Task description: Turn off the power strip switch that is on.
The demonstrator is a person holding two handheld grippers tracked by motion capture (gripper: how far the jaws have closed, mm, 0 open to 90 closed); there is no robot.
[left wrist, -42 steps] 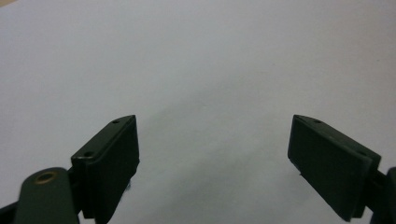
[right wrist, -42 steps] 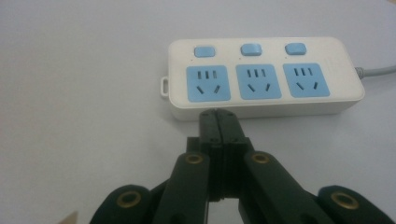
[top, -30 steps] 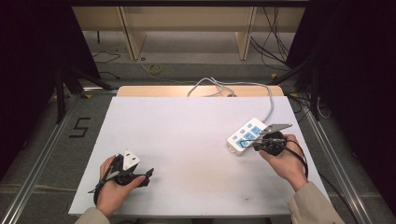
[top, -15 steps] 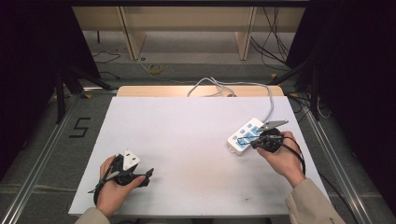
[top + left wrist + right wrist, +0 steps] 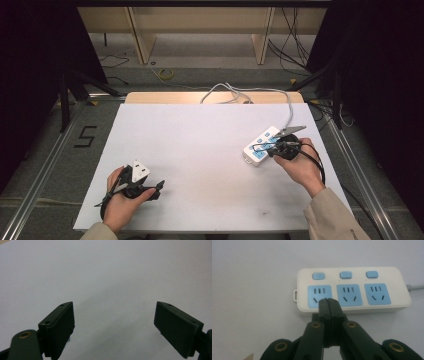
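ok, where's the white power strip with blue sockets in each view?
High view: white power strip with three blue sockets lies right of centre on the white table, under the right gripper.
Left gripper view: not in it; open jaws over bare table.
Right gripper view: upper centre, shut jaws over its left socket.
Shared landmark: the strip's grey cable, leaving at right.

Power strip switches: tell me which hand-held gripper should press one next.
Right. The right hand-held gripper, jaws shut, hovers at the power strip, just below its blue switches. The left hand-held gripper sits open over bare table, far across.
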